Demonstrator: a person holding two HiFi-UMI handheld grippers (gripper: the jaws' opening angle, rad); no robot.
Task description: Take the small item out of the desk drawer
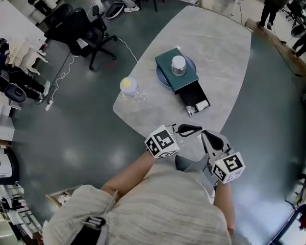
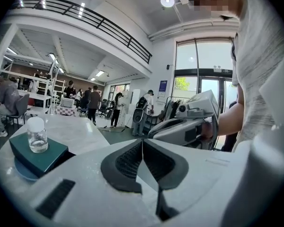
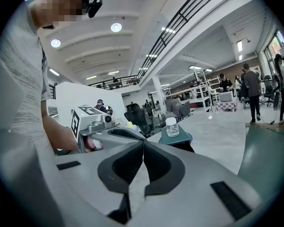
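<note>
A teal drawer box (image 1: 169,61) stands on a blue plate (image 1: 161,76) on the pale table (image 1: 214,45), with a glass jar (image 1: 178,65) on top. Its black drawer (image 1: 193,96) is pulled out towards me, and a small white item (image 1: 201,106) lies at its front end. My left gripper (image 1: 196,129) and right gripper (image 1: 206,133) hover side by side over the table's near edge, short of the drawer. Both are shut with nothing between the pads. The box (image 2: 38,155) and jar (image 2: 37,135) show in the left gripper view beyond the shut left gripper (image 2: 142,141). The right gripper (image 3: 143,142) faces the jar (image 3: 172,126).
A small clear bottle with a pale yellow cap (image 1: 130,88) stands near the table's left edge. A black office chair (image 1: 86,29) and a white cable (image 1: 127,47) are on the floor to the left. People stand far back in the room.
</note>
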